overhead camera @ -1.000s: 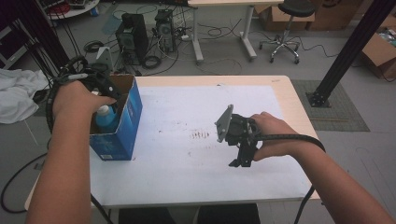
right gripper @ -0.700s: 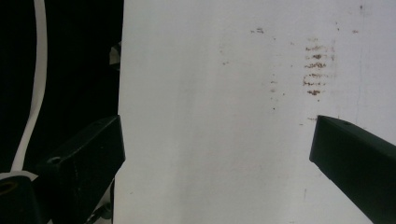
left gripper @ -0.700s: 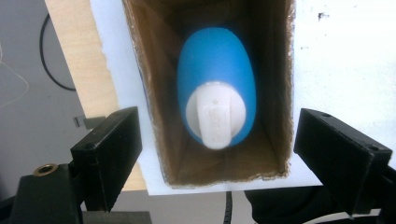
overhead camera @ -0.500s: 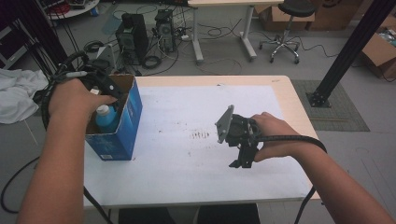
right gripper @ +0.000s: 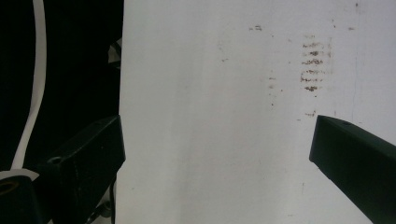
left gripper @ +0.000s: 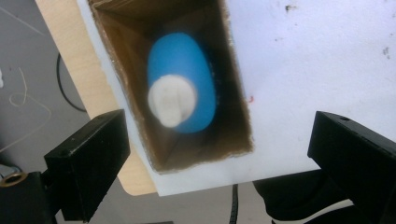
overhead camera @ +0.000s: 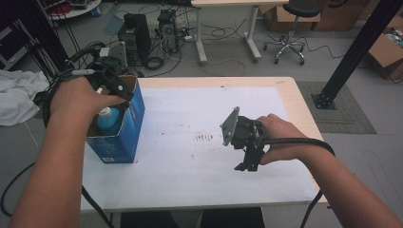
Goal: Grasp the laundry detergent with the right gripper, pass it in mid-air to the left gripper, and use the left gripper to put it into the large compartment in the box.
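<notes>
Bottle [left gripper: 182, 84] stands inside our blue box [overhead camera: 124, 133] at nine o'clock, left gripper [left gripper: 219, 158] now lifted above it, jaws wide and empty; right gripper [overhead camera: 248, 164], equally agape and empty, has stayed put at four o'clock, so placing looks done.

The table [overhead camera: 190, 180] has a white top with a pale wood edge, and small brown marks [overhead camera: 204, 137] stain the white near its middle. The box [overhead camera: 124, 137] is blue outside, with white print low on its side, and brown cardboard inside. The bottle [left gripper: 187, 79] in it is blue with a white cap [left gripper: 172, 99]. Both tools, left [left gripper: 219, 154] and right [overhead camera: 247, 164], are black. The right one carries a grey plate [overhead camera: 231, 126]. The floor is grey.
</notes>
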`<action>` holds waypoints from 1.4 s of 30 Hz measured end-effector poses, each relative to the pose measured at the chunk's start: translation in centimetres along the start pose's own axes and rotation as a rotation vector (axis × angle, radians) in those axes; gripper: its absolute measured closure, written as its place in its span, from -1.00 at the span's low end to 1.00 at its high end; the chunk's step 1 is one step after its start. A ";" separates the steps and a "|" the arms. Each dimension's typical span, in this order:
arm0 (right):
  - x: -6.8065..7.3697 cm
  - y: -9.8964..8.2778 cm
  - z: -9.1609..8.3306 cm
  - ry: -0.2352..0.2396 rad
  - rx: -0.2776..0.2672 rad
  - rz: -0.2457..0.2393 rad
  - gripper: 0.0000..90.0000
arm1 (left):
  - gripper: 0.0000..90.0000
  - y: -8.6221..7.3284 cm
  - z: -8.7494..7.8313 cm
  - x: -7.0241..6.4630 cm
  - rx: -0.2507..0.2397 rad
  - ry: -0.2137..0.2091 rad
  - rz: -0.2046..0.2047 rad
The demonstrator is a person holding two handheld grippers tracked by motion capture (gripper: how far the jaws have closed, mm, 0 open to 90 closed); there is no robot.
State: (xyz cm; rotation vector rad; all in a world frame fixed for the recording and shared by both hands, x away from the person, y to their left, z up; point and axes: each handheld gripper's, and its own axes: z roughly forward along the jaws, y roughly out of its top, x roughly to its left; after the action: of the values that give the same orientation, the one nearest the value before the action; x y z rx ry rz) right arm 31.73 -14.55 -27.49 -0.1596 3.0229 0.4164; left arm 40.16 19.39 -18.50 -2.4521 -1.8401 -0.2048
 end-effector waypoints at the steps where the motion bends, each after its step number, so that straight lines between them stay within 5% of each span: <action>1: 0.0 0.0 0.0 -0.001 -0.001 0.000 -0.93 | -0.93 0.0 0.0 -0.2 0.006 0.000 0.011; 10: -0.1 0.1 0.0 0.005 0.008 -0.001 -0.93 | -1.00 -0.4 -0.7 -3.1 -0.013 -0.039 0.252; 23: -0.7 0.0 -0.1 0.028 0.050 -0.003 -0.94 | -1.00 -1.9 0.3 -9.4 -0.036 -0.094 0.801; 27: -0.9 0.0 -0.1 0.031 0.056 0.003 -0.94 | -1.00 -2.2 0.9 -10.8 -0.021 -0.094 0.938; 31: -0.9 -0.1 -0.1 0.032 0.061 0.002 -0.94 | -1.00 -2.6 1.3 -11.9 -0.029 -0.118 1.022; 34: -1.0 -0.3 -0.3 0.027 0.060 0.004 -0.94 | -1.00 -3.0 1.5 -12.6 -0.076 -0.071 1.104; 42: -1.1 -0.6 -0.9 0.016 0.048 0.004 -0.94 | -1.00 -3.1 2.4 -13.4 -0.045 -0.049 1.151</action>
State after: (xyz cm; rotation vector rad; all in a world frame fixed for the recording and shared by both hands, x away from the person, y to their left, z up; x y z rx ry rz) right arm 32.79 -15.27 -26.73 -0.1540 3.0462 0.3445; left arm 33.71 7.89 -22.95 -3.0646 -0.2059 -0.0968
